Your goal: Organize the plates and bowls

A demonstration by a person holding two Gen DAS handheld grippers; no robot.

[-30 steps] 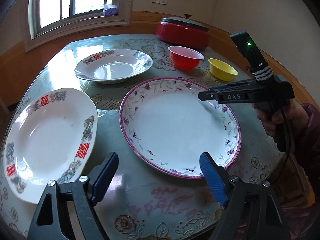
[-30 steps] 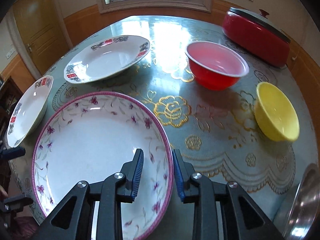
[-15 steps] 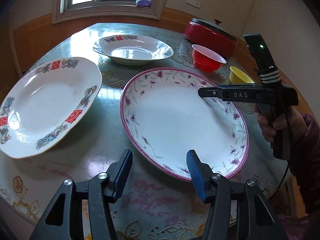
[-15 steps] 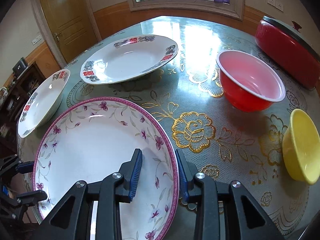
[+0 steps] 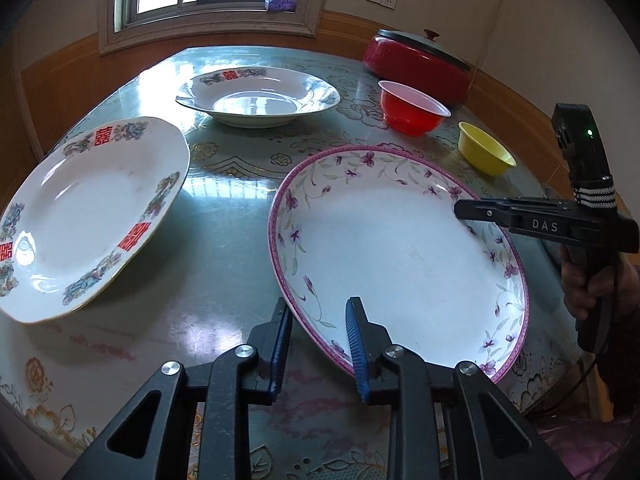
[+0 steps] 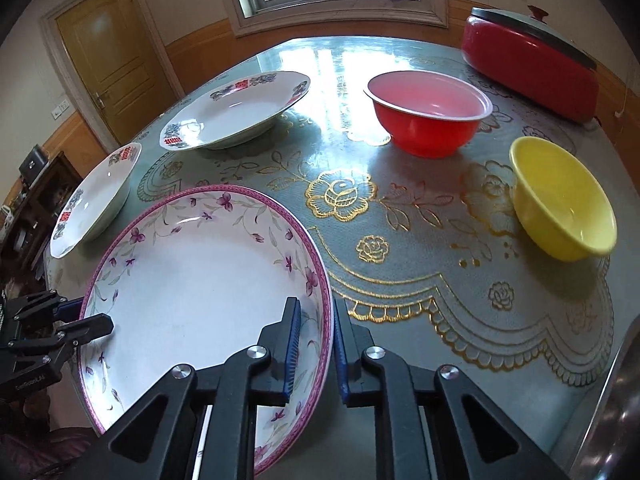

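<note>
We clamp the large white ceramic plate (image 5: 400, 256) – pink rim, purple flowers – between both tongs: left gripper (image 5: 318, 344), right gripper (image 6: 316, 344), jaws just closed on opposite rims.

Floral plate (image 6: 192, 276) takes up the table's near edge, with the left gripper (image 5: 318, 344) and right gripper (image 6: 314, 344) at its opposite rims. Bare cloth (image 6: 400, 264) lies between that plate and the yellow bowl (image 6: 564, 208) toward the right edge: a passable lane. Red bowl (image 6: 430, 120) and red pot (image 6: 528, 68) block the far right corner. Two white plates (image 5: 86, 216) (image 5: 258, 96) fill the left side, with a narrow gap (image 5: 224, 248) beside the floral plate. Centre strip toward the window edge is open.
</note>
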